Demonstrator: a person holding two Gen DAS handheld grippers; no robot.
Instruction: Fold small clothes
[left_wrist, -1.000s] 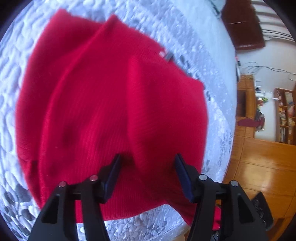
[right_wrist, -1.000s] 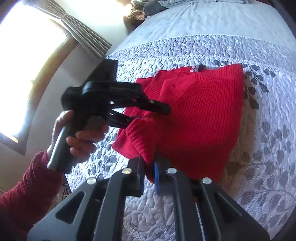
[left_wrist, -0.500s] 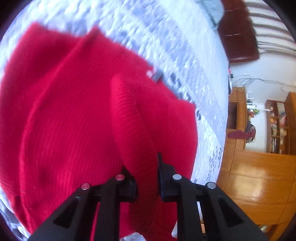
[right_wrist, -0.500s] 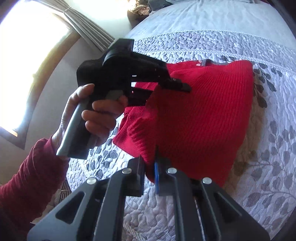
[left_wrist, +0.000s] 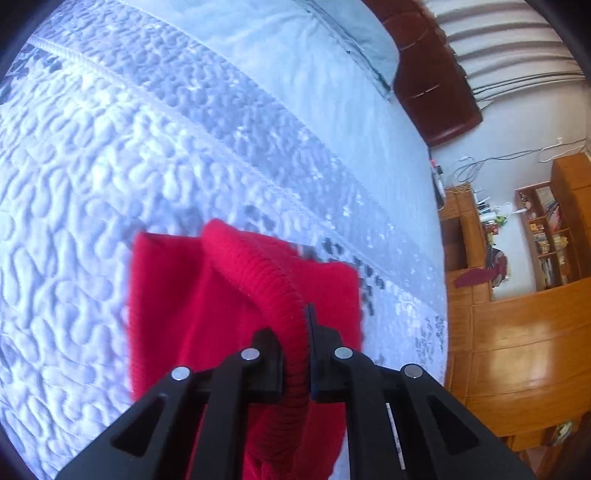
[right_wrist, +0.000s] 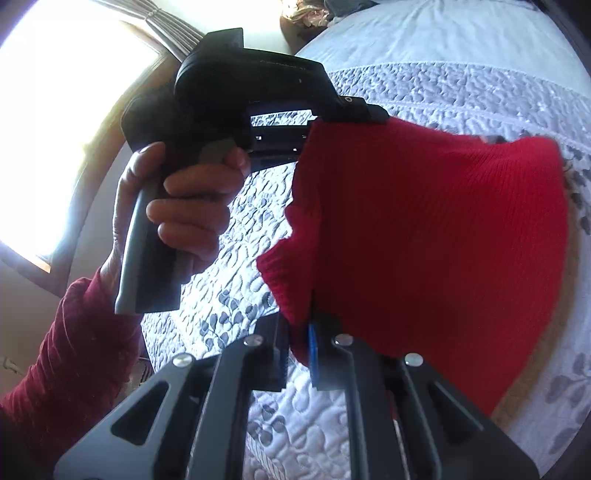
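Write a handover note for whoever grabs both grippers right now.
Left gripper: shut on the ribbed edge of the red sweater.
Right gripper: shut on another part of that edge.
Sweater: near edge lifted off the bed quilt, far part with the collar tag still lying on it.
Done: both grips taken, edge raised.
Left: carry the held edge over toward the far part, lay it down, release, then probably smooth and finish the fold.

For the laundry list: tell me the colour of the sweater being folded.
Plain red, ribbed knit. The sweater shows best in the right wrist view.
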